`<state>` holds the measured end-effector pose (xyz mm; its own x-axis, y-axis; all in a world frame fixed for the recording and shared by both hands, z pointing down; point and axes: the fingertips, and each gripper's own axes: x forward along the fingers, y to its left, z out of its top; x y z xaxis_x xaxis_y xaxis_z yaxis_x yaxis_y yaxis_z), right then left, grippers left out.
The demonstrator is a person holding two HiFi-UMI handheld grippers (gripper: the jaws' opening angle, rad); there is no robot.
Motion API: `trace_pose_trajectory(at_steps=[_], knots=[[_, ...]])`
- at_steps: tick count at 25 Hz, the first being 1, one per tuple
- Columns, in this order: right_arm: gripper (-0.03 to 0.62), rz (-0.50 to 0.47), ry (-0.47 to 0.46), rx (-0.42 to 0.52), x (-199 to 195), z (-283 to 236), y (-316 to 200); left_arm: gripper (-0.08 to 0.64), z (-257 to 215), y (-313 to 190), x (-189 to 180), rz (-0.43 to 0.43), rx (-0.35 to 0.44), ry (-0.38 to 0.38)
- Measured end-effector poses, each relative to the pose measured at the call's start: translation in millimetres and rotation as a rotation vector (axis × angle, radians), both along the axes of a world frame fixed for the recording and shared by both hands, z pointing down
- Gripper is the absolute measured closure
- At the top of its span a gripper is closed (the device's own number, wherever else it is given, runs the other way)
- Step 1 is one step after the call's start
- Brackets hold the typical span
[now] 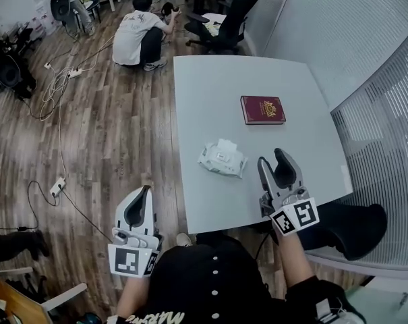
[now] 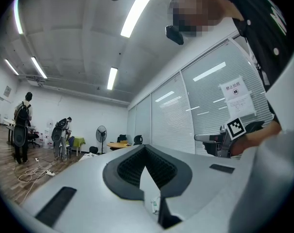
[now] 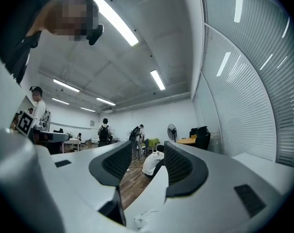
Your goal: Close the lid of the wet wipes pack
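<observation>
The wet wipes pack (image 1: pixel 222 159), white and crumpled, lies on the grey table (image 1: pixel 210 93) near its front edge, with a white flap or wipe raised at its far end. My right gripper (image 1: pixel 272 156) hovers level over the table just right of the pack, jaws open and empty. Its own view shows the pack (image 3: pixel 146 220) low between the jaws of the right gripper (image 3: pixel 147 152). My left gripper (image 1: pixel 146 190) is off the table's left side, over the wooden floor, its tips together and holding nothing. The left gripper (image 2: pixel 146 148) points across the tabletop.
A dark red book (image 1: pixel 262 109) lies farther back on the table. A person (image 1: pixel 139 38) crouches on the floor beyond the table's far corner, near black office chairs (image 1: pixel 224 25). Cables and a power strip (image 1: pixel 57 186) run across the floor at left. Blinds (image 1: pixel 386 133) line the right.
</observation>
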<state>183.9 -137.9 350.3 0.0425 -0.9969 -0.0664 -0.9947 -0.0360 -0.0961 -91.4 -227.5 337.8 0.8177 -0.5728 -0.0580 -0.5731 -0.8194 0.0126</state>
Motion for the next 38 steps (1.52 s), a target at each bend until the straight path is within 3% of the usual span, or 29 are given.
trace_pose_trajectory(at_steps=[4,7,22,28,38], knots=[[0.387,-0.002,-0.029,-0.026,20,15,-11,0.557,4,-3,12,0.009,-0.014,-0.026],[0.402,-0.023,-0.113,-0.063,33,39,-23,0.557,8,-4,23,0.021,-0.036,-0.037],[0.396,-0.082,-0.365,-0.404,65,205,-87,0.557,48,3,71,0.094,-0.160,-0.119],[0.383,-0.113,-0.373,-0.566,72,263,-106,0.557,66,8,79,0.100,-0.216,-0.159],[0.383,-0.204,-0.482,-0.779,93,336,-122,0.557,82,-5,79,0.050,-0.243,-0.219]])
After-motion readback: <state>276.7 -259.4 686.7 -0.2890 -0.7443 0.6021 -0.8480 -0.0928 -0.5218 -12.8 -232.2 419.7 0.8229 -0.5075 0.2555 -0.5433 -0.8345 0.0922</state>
